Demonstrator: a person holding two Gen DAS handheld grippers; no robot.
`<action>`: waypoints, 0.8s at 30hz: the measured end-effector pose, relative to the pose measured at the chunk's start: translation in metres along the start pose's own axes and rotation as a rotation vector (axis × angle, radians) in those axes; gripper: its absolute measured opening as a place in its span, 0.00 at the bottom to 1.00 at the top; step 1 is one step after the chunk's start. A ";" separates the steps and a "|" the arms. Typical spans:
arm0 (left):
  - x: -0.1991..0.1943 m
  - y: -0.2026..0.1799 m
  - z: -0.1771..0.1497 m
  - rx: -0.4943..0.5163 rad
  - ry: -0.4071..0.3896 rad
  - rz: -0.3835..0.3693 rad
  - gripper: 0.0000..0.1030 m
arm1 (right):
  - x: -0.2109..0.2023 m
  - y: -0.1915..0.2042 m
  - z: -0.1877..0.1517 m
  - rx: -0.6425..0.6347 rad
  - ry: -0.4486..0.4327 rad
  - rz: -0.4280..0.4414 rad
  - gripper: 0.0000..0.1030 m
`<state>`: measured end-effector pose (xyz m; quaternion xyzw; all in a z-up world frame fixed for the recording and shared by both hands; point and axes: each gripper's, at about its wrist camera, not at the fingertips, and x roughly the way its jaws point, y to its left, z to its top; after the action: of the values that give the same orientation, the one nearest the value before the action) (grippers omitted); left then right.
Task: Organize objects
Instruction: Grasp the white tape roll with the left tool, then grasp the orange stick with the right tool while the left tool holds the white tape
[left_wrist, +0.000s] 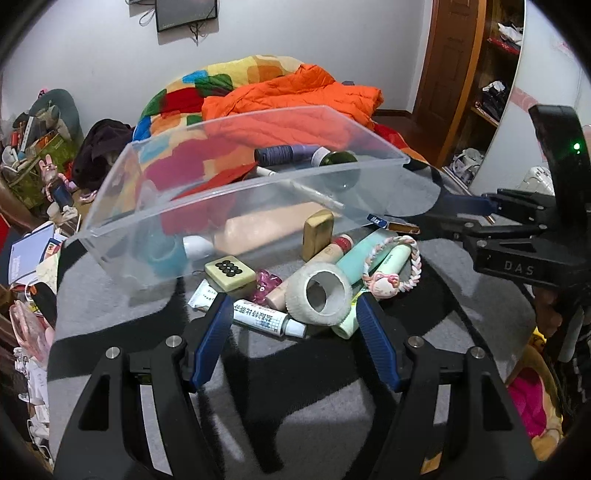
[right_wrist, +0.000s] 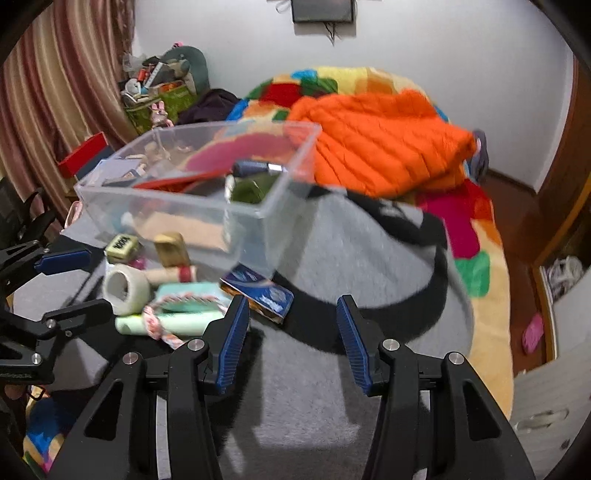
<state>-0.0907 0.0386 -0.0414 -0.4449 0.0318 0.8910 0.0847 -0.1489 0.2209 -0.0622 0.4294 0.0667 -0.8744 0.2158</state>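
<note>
Centre frame, both views: clear bin (left_wrist: 236, 192) on grey blanket (left_wrist: 332, 387), loose clutter piled just in front of it.

Left gripper (left_wrist: 291, 321) fingers apart, empty, straddling the tape roll (left_wrist: 319, 295) and the small white tube (left_wrist: 269, 319) from the near side. Right gripper (right_wrist: 291, 332) fingers apart, empty, over bare blanket; blue box (right_wrist: 258, 291) just left of it. Looks like the pick phase, nothing grabbed yet. Next move probably: drop left onto the tape roll, clamp, lift over the bin wall. Readable: "DAS" on the right gripper body at right of the left view; "Max" on the blue box; Chinese print on the tube, too small to read; tile (left_wrist: 229, 274) shows a dot pattern.
</note>
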 end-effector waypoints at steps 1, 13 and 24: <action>0.002 0.000 0.000 -0.003 0.004 -0.001 0.67 | 0.004 -0.001 -0.001 0.004 0.012 0.006 0.44; 0.023 0.001 0.007 -0.038 0.043 -0.044 0.52 | 0.026 0.004 0.010 -0.052 0.046 0.057 0.57; 0.009 0.008 -0.003 -0.067 0.010 -0.071 0.40 | 0.024 0.015 0.008 -0.086 0.027 0.083 0.18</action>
<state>-0.0950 0.0320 -0.0506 -0.4528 -0.0132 0.8857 0.1011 -0.1610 0.1979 -0.0747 0.4338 0.0892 -0.8553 0.2689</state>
